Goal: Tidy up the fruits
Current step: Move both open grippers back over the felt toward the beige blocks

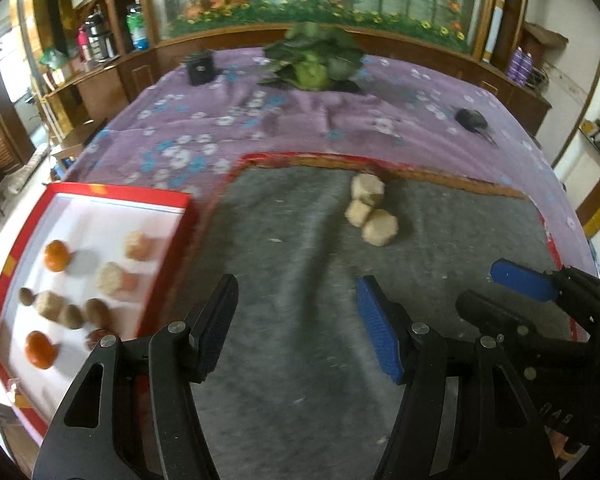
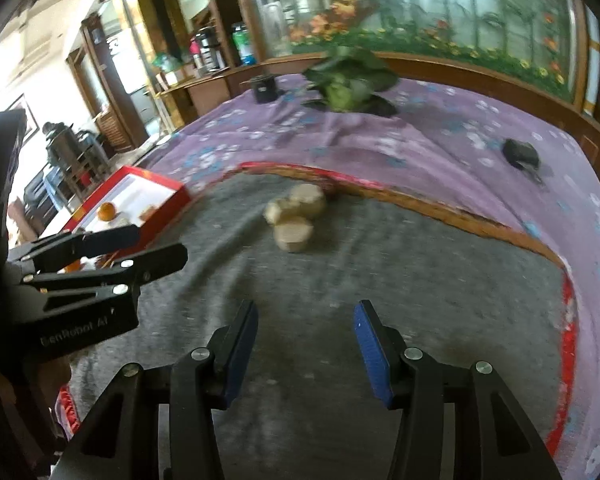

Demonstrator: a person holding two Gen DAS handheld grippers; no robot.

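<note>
The left gripper (image 1: 296,320) fills the bottom of the left wrist view with its blue-padded jaws spread wide and only bare grey mat (image 1: 300,360) between them. The right gripper (image 2: 305,340) sits at the bottom of its own view, jaws moderately apart and likewise empty over the mat. Each camera catches the other tool: the right gripper's blue pad pokes in at the lower right of the left view, and the left gripper's black fingers reach in from the left edge of the right view. Three pale beige fruits (image 1: 370,210), faceted and touching one another, lie clustered on the mat near its far red-and-orange border, right of centre in the left view and just left of centre in the right view. The red box (image 1: 4,272) with a white floor sits at lower left of the left view, just beside the mat; only there is its content plain: two oranges (image 1: 56,255), several small brown fruits (image 1: 71,316) and more pale beige pieces, all blurred. The right view shows just the box's far corner and one orange. Beyond, on the purple floral cloth (image 1: 220,120), rest a leafy green bunch (image 1: 314,60), a small black container (image 1: 200,67) and a dark object (image 1: 471,119) too blurred to identify.
</note>
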